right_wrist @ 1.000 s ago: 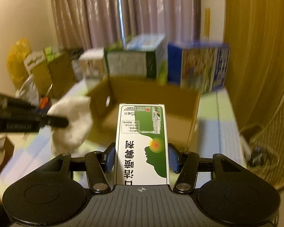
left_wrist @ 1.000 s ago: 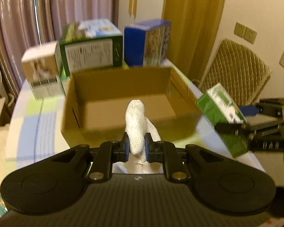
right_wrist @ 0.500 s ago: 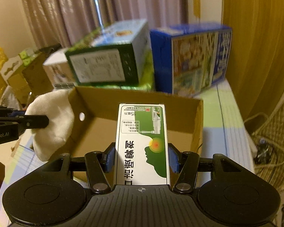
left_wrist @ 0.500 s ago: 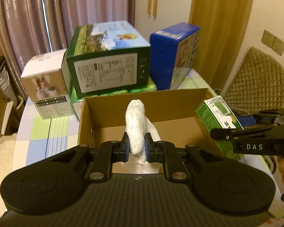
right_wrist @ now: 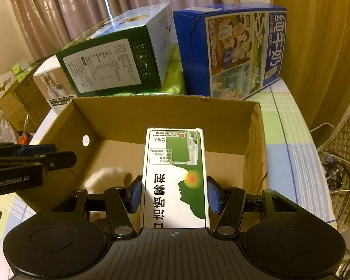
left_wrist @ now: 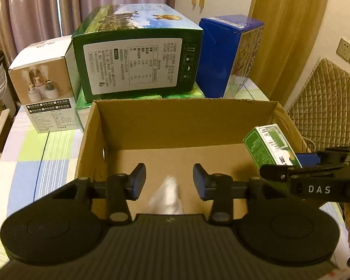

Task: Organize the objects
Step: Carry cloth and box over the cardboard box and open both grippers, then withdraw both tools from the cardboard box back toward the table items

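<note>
A green-and-white carton [right_wrist: 175,177] is clamped in the right gripper [right_wrist: 175,196] above the cardboard box [right_wrist: 133,116]. The left gripper [left_wrist: 166,182] is spread wide — a blurred white cloth [left_wrist: 166,196] is seen below, over the bare box floor.

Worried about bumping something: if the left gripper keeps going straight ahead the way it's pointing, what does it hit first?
Probably the cardboard box, its floor or far inner wall; the left gripper points into it. The blurred white cloth sits below the open fingers. Depth is unclear.

"DAS" on right hand-held gripper [left_wrist: 312,161]; "GenRobot.AI" on left hand-held gripper [right_wrist: 56,154]; "纯牛奶" on blue carton [right_wrist: 233,53].
</note>
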{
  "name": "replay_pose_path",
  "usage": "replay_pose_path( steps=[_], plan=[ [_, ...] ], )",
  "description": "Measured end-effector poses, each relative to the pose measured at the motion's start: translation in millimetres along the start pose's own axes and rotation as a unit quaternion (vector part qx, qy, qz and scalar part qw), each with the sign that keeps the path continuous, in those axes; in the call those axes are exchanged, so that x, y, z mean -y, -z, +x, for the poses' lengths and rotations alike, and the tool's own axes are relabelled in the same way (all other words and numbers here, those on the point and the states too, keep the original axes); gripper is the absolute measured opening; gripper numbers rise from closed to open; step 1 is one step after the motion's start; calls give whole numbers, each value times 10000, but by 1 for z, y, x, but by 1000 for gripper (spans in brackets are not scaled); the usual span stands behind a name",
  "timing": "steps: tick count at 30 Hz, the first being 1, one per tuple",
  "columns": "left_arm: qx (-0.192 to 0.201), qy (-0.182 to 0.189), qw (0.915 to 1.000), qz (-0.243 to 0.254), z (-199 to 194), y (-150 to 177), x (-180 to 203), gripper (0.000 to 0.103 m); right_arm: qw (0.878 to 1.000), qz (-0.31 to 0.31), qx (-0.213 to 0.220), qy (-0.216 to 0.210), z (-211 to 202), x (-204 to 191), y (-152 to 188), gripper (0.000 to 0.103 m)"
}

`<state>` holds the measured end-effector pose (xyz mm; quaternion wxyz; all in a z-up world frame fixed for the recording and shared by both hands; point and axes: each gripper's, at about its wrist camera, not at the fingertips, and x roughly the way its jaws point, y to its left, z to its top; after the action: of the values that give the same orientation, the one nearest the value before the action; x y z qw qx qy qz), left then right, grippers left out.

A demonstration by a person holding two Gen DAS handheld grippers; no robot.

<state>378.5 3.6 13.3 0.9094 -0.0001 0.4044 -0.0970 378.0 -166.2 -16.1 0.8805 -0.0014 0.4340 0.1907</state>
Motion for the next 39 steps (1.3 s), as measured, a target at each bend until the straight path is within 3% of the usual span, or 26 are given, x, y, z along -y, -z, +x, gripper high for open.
replay_pose_path(
  steps=[8, 9, 10, 12, 21, 30, 37, 39],
  plan=[
    [48, -73, 9999, -134, -10, 7, -12, 39, 9999, 33, 92, -24, 7, 1, -3, 53],
    [58, -89, 9998, -143, -12, 7, -12, 39, 9998, -5, 159, -72, 6, 1, -3, 57],
    [75, -101, 9998, -142, -15, 8, -13, 39, 9997, -41, 238, -87, 3, 0, -4, 69],
    [130, -113, 9998, -110, -22, 11, -12, 40, 9991, -48, 421, 0, -5, 0, -3, 76],
    [478, -65, 9986, -215, -83, 39, -8, 60, 9967, 77, 811, -36, -71, 4, 18, 79],
    [684, -173, 9972, -256, -164, 94, 6, 82, 9939, 82, 1091, -128, -157, -10, 95, 99],
    [771, -272, 9964, -227, -210, 143, 22, 101, 9948, -111, 1006, -86, -200, -25, 168, 101],
    [758, -285, 9965, -213, -218, 157, 27, 102, 9950, 7, 995, -99, -210, -25, 186, 101]
  ],
)
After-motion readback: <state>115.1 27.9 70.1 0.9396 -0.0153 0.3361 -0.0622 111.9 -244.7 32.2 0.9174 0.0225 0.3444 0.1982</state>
